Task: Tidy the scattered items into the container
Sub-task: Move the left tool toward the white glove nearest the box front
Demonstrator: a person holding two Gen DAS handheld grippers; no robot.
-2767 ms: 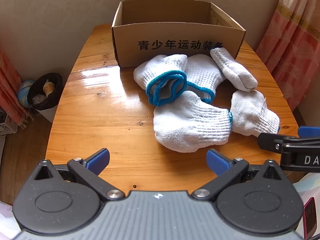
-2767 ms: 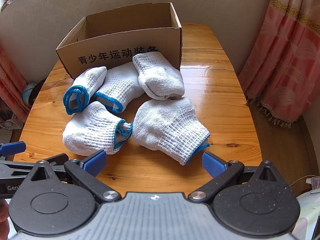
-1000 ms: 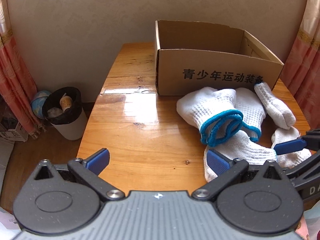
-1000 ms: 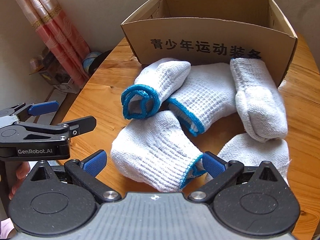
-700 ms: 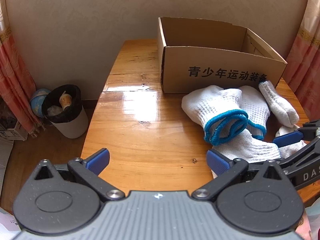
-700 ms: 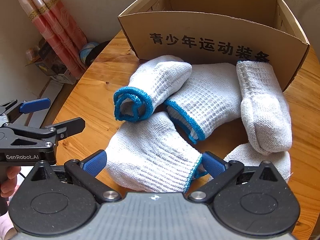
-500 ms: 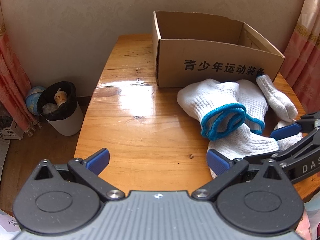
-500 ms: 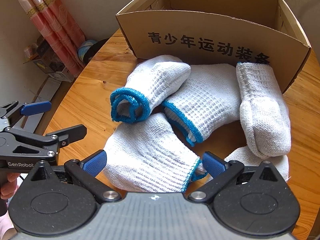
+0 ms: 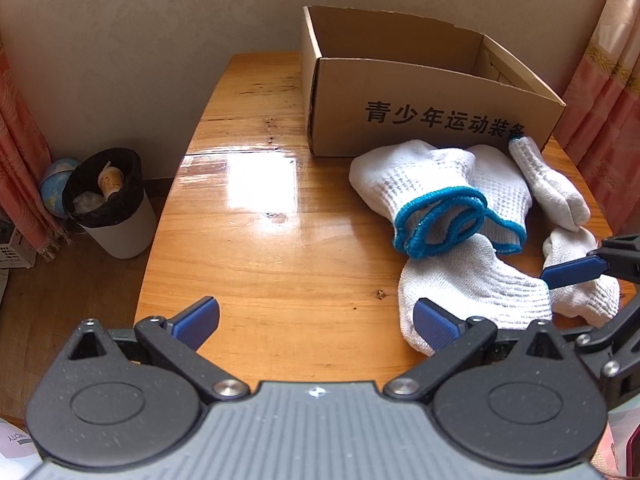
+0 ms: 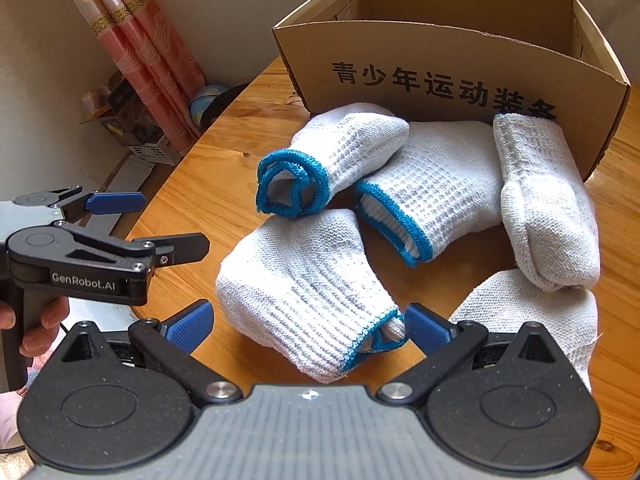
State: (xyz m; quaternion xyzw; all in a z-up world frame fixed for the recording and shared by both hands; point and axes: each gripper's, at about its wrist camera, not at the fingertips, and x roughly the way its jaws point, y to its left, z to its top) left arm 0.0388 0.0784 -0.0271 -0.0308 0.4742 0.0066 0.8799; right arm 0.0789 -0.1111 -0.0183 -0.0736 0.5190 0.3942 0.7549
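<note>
Your right claw (image 10: 308, 328) gapes wide, empty, straddling the nearest glove (image 10: 304, 292); the box (image 10: 448, 64) lies beyond. The left claw (image 9: 316, 320) seems open, idle. Closing on the loose cuff may let the glove slip.

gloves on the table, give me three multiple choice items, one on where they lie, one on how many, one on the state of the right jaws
1. Where do the gloves lie?
A. inside the cardboard box
B. on the table in front of the cardboard box
C. in the bin

2. How many glove bundles show?
A. two
B. five
C. eight

3. How do the right gripper's jaws stand?
A. open around the nearest glove
C. shut on a glove
B. out of view

Key: 1 B, they rest on the table against the cardboard box front. 2 B, five white bundles count out. 3 A, the right gripper has its blue pads either side of the nearest glove, apart.
</note>
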